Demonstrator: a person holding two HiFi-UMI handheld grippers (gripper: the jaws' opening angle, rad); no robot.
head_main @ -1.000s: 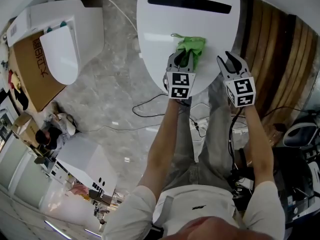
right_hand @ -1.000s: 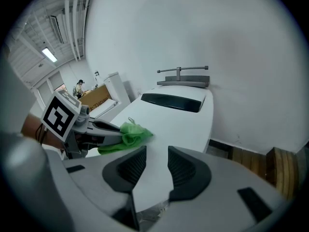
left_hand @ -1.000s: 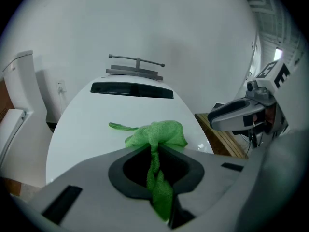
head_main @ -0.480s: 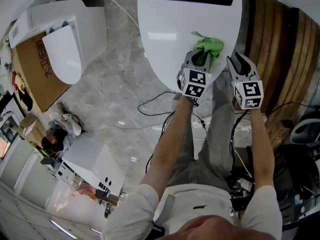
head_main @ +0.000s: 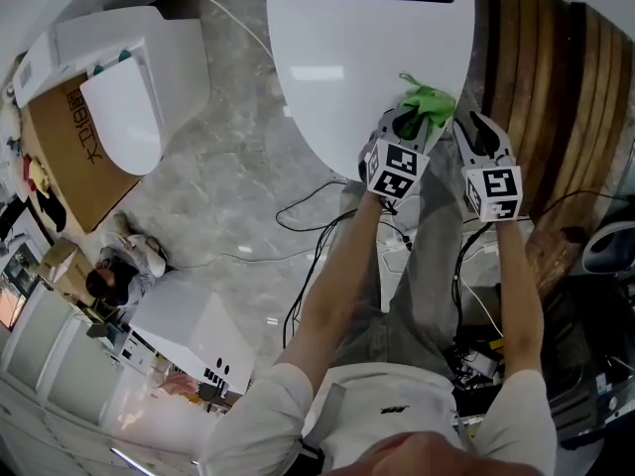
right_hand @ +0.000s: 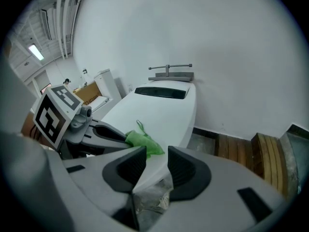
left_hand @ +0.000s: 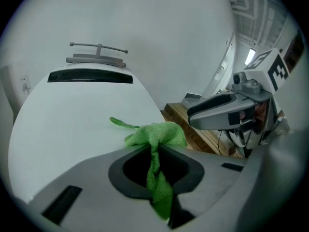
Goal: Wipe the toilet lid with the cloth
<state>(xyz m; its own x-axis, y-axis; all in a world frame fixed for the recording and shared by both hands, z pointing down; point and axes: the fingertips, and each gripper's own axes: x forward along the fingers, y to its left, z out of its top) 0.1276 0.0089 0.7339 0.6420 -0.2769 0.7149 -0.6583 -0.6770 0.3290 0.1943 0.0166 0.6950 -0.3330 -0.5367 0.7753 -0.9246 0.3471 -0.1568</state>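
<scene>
While the person is standing over the white toilet lid (head_main: 337, 77), the L gripper (head_main: 409, 124) is clamping the green cloth (head_main: 429, 100) betw. its jaws. The bunched part of the cloth is sticking out past the tips and lying on the lid's front-right area, close to the edge, w/ a thin strand trailing toward the back of the lid. The R gripper (head_main: 474, 129) is hovering just beside the L one, at the lid's right edge. Its jaws are standing apart w/ nothing betw. them, only lid edge & floor showing thru the gap. Wooden slats (head_main: 541, 87) are running along the floor right of the toilet, cables (head_main: 308, 206) are lying on the grey marble floor by the person's legs, and a 2nd toilet (head_main: 129, 97) is sitting next to a cardboard box (head_main: 60, 137) well off to the left.
</scene>
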